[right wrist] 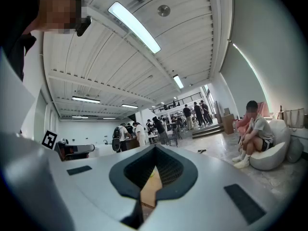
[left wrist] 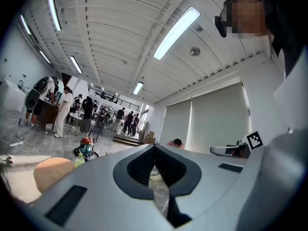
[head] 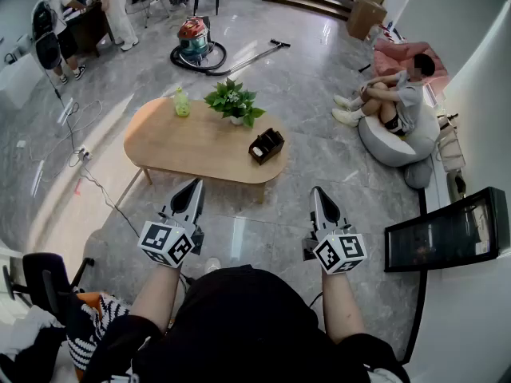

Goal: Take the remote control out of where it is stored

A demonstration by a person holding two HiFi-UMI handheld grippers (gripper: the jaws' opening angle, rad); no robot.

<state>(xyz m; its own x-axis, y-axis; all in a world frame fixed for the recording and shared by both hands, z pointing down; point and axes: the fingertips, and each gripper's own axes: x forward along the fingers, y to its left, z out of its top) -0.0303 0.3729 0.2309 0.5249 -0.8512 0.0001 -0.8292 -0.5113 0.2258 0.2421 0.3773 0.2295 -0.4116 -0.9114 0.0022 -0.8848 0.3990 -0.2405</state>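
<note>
Floor (head: pixel 303 78) of grey polished stone runs across an open hall. At the far left, several people (head: pixel 112 6) stand at a dark counter. Nearer, at the lower left, a black chair (head: pixel 44 282) sits beside the operator. The left tongs (head: pixel 196 185) are held out level in front of the operator, short of the worktop (head: pixel 192 146) and apart from it. Their own view shows the jaws closed together with nothing gripped, only floor visible past the tips. The worktop is a pale wooden oval on thin legs. On its left rear edge stands a green bottle (head: pixel 182 102). Beyond it on the floor sits a vacuum cleaner (head: pixel 194 42) with its hose trailing right. A leafy potted plant (head: pixel 234 102) stands at the worktop's rear centre. A black storage box (head: pixel 266 145) stands near the worktop's right end, clear of the plant. The remote control is too small to tell apart from the box's dark contents. The right tongs (head: pixel 318 191) are level and well short of the box, jaws closed on nothing. Further right, a person (head: pixel 395 94) sits hunched on a grey beanbag (head: pixel 399 146). A dark flat screen (head: pixel 447 231) stands against the right wall.
</note>
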